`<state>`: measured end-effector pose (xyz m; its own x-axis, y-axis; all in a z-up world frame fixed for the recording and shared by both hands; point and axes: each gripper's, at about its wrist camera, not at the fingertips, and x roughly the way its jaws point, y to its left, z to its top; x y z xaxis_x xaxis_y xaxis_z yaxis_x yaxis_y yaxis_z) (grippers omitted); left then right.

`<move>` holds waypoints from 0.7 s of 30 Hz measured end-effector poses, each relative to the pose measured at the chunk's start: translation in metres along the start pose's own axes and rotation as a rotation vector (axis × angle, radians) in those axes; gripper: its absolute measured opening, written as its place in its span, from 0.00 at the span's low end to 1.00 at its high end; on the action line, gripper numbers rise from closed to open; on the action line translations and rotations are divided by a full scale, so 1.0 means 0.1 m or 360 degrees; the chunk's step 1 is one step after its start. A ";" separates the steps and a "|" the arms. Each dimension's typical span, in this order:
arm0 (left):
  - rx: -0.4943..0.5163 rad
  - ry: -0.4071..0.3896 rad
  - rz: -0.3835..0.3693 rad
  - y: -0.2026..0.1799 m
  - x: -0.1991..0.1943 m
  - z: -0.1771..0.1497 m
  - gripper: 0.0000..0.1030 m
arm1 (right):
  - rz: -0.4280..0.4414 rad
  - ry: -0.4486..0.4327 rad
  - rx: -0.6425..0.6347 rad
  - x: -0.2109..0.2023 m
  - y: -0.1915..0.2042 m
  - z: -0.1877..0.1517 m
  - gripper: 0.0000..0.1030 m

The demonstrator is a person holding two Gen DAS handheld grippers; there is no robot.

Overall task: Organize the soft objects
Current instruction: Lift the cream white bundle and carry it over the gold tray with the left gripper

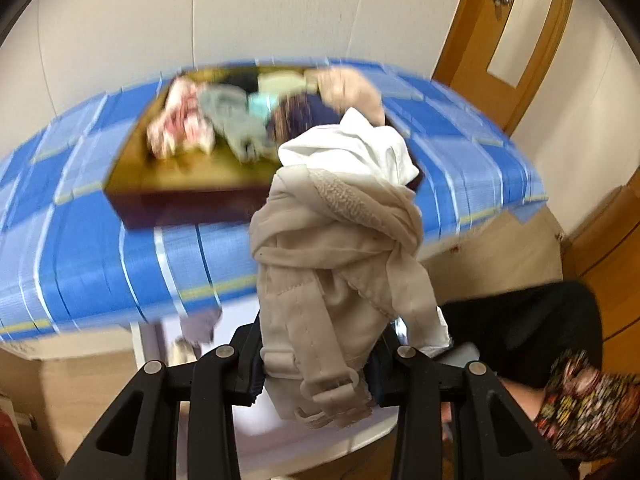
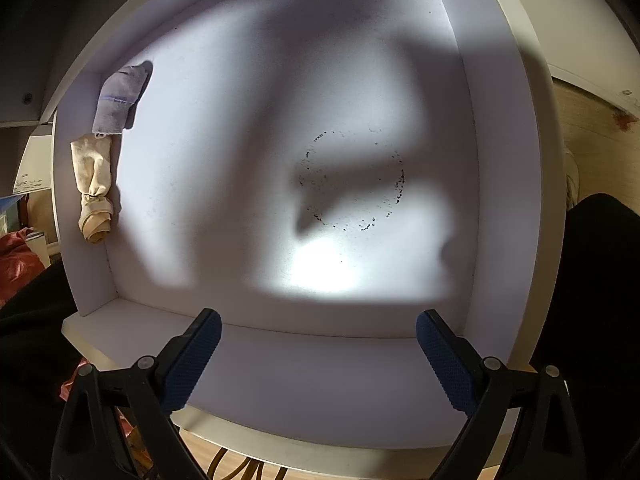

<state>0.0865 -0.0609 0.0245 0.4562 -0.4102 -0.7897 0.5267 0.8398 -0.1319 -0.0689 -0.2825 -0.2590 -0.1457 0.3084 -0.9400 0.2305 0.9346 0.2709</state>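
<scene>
Beige rolled garment (image 1: 332,264), wrapped round a white piece (image 1: 352,148), held upright in the left tongs (image 1: 316,376), whose jaws are shut on its lower end, the strap and plastic buckle hanging just below the pads. The bundle stands in the air in front of the tabletop's near edge, not resting on anything. It looks light and wholly limp: thin fabric, loose folds, no stiffness of its own, so it will sag and may unroll if pinched by a single layer. The best hold, by this view, is across the thick middle of the roll, where several layers lie together; the strap end is likely to slip.

Beyond it, a shallow wooden tray (image 1: 132,184) on the blue checked tabletop (image 1: 80,248), holding a blurred heap of other soft pieces (image 1: 224,120).

Right tongs (image 2: 318,344), jaws wide apart and holding nothing, pointing down into a white drawer (image 2: 500,200). Two rolled items lie against its left wall: a greyish one (image 2: 118,100) and a cream one (image 2: 96,188), end to end and touching. The drawer floor is otherwise bare, smooth, speckled with dark crumbs in a ring.

Room: pale walls, a wooden door (image 1: 516,32), wooden floor, a person's dark clothing at the right.
</scene>
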 end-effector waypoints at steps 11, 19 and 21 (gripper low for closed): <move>-0.0046 -0.0070 0.0110 0.28 -0.09 0.85 0.37 | 0.0030 -0.0004 0.0000 -0.03 0.03 0.00 0.96; -0.0123 0.0006 0.0219 0.58 0.25 1.12 0.37 | 0.0060 -0.0003 0.0002 -0.05 0.03 0.00 0.96; -0.0137 0.0023 0.0242 0.63 0.34 1.16 0.37 | 0.0071 -0.0004 0.0005 -0.06 0.03 0.00 0.96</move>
<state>0.2186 -0.0634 0.0586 0.5150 -0.2716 -0.8130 0.3887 0.9193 -0.0609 -0.0677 -0.2811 -0.2526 -0.1327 0.3495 -0.9275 0.2399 0.9192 0.3121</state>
